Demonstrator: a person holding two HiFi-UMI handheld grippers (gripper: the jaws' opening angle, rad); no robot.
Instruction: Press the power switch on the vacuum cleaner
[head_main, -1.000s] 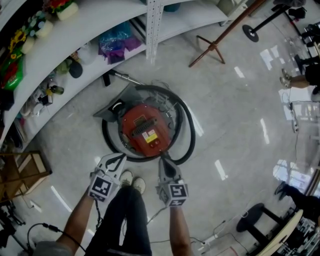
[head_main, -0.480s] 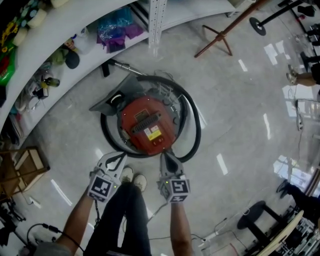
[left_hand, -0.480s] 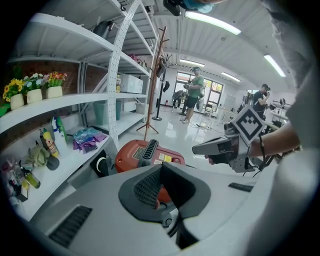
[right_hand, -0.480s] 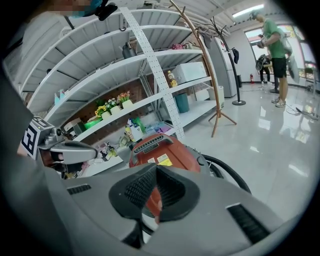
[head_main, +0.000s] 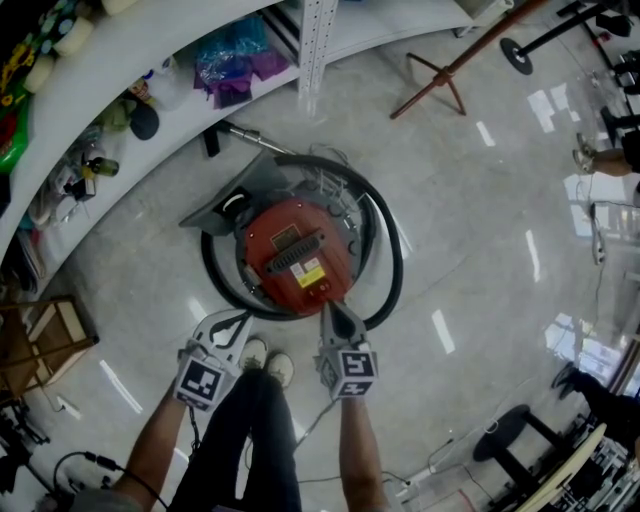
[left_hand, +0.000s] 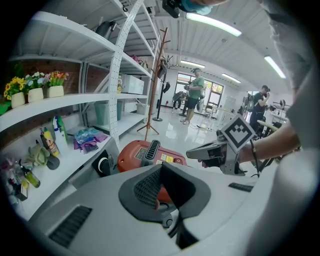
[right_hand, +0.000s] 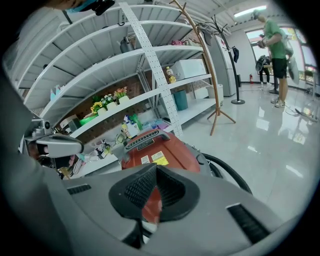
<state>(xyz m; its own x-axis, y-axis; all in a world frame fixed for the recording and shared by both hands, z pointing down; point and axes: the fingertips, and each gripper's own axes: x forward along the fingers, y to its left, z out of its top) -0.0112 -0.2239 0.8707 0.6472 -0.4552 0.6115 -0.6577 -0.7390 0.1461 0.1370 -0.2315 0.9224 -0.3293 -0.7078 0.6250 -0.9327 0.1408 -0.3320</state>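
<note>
Edged forward since a second ago, the right tool (head_main: 332, 312), jaws together and empty like the left tool (head_main: 238, 318), points at the near rim of the vacuum cleaner (head_main: 297, 255) on the floor (head_main: 470, 230); approach step, a short downward press judged next.

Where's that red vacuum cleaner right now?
In the head view the vacuum sits on the floor at centre, ringed by its black hose, just beyond the right claw and near the white shelf at left.
</note>
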